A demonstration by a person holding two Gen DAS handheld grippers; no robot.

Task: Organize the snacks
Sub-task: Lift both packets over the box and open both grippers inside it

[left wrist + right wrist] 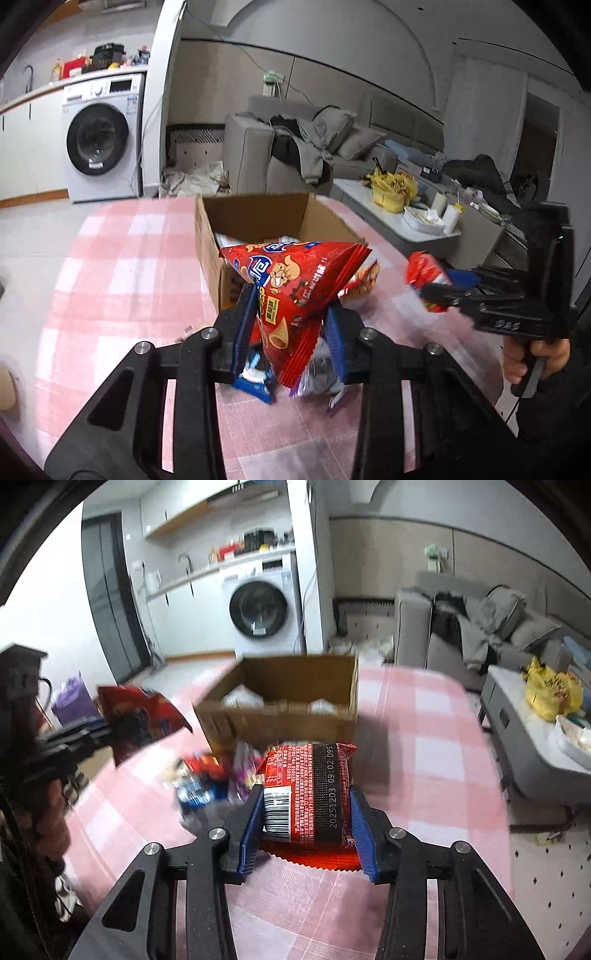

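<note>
The cardboard box (258,218) sits ahead of both grippers with some white packs already inside. The left gripper (291,332) squeezes a red chip bag (295,284). The right gripper (306,812) squeezes a small red pack (314,790). A few snacks (207,786) are left on the table, ahead and left of the right gripper.

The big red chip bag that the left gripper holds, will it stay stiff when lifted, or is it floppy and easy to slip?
The red chip bag looks puffed with air, so probably light and fairly shape-holding. The left gripper pinches only its lower end, so the top may sag or swing. Its glossy film could slip, and hard squeezing might crush the chips.
</note>
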